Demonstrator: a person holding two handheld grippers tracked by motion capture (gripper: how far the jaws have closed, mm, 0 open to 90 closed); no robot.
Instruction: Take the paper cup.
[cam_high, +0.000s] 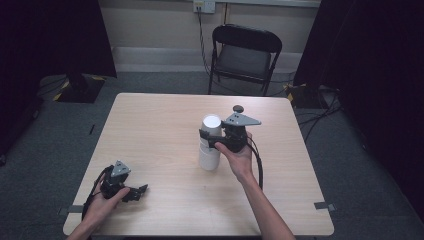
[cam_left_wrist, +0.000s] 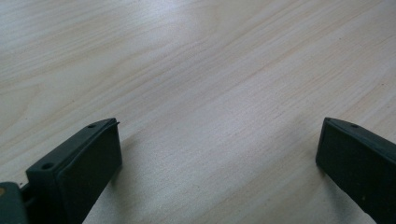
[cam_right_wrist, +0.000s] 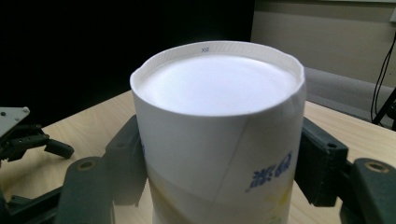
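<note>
A white paper cup (cam_high: 211, 123) with blue print stands bottom-up on top of a short stack of white cups (cam_high: 209, 159) near the middle of the wooden table (cam_high: 160, 120). My right gripper (cam_high: 208, 136) comes in from the right, shut on the top cup. In the right gripper view the two black jaws press the sides of the cup (cam_right_wrist: 219, 116), the right gripper (cam_right_wrist: 219, 161) straddling it. My left gripper (cam_high: 138, 192) lies low at the table's front left, held by a hand, with its jaws wide apart. The left gripper (cam_left_wrist: 219, 128) has nothing but bare wood between its fingers.
A black folding chair (cam_high: 245, 55) stands beyond the table's far edge. Cables (cam_high: 320, 112) trail over the grey floor at the right, and dark curtains hang on both sides. The left gripper (cam_right_wrist: 23, 135) shows far off, at the left of the right gripper view.
</note>
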